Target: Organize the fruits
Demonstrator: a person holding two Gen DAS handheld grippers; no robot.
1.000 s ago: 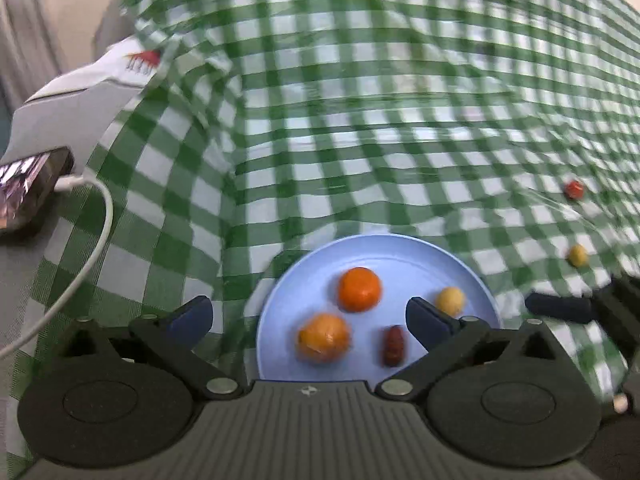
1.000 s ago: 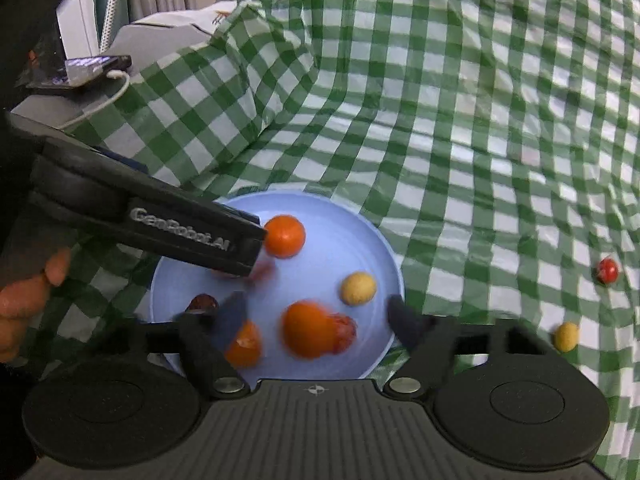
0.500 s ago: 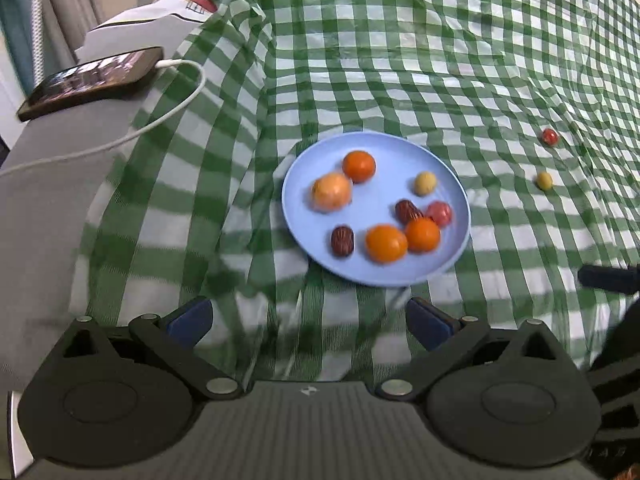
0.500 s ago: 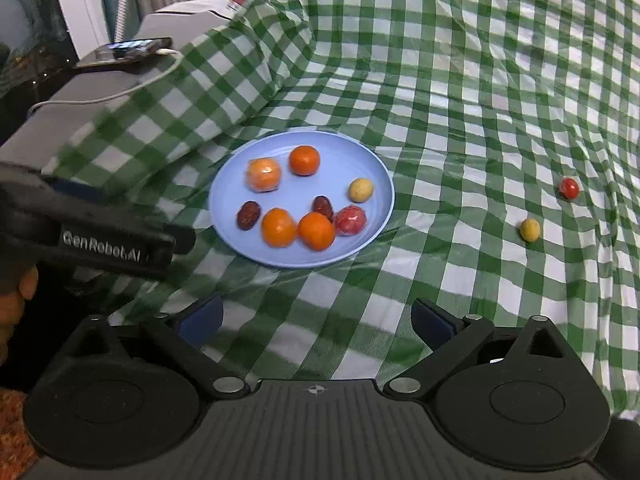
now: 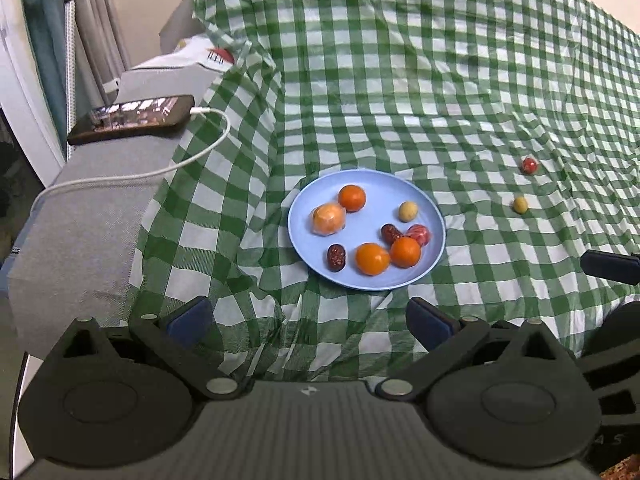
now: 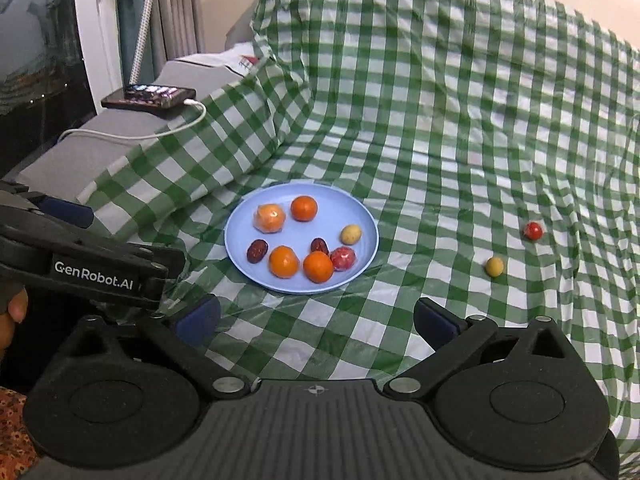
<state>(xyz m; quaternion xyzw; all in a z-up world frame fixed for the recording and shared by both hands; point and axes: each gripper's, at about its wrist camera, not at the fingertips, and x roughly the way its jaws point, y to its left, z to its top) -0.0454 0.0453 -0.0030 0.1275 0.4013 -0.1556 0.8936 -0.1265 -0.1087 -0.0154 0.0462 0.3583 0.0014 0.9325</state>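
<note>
**Both jaws spread and empty, plate of fruit ahead**

With nothing between them, the jaws of your left gripper [image 5: 308,318] stand spread wide, hanging above the checked cloth [image 5: 400,100] on the near side of the blue plate [image 5: 434,216]. Your right gripper [image 6: 316,316] has its jaws spread just as wide, also empty, and also short of the plate's near rim. In the right wrist view your left gripper shows as a dark body to the left of the plate, with a fingertip of your hand [image 6: 12,312] behind it.

The plate lies flat on the cloth and carries eight pieces. Toward its far side sit a wrapped orange fruit [image 5: 329,219] and a bare orange [image 5: 352,198] that look to be touching. A small yellow fruit [image 5: 408,212] lies alone toward the plate's right side. Along the near rim come a dark date [image 5: 336,257], two oranges [image 5: 372,258] side by side, a second date [image 5: 391,234] and a red wrapped fruit [image 5: 419,235], the last three bunched against the right-hand orange.

Off the plate, well to its right on the cloth, lie a loose yellow fruit [image 5: 520,205] and, beyond it, a loose red fruit [image 5: 530,165].

Left of the plate and farther back, a phone [image 5: 132,119] with a white cable [image 5: 192,156] rests on a grey ledge [image 5: 88,232].
</note>
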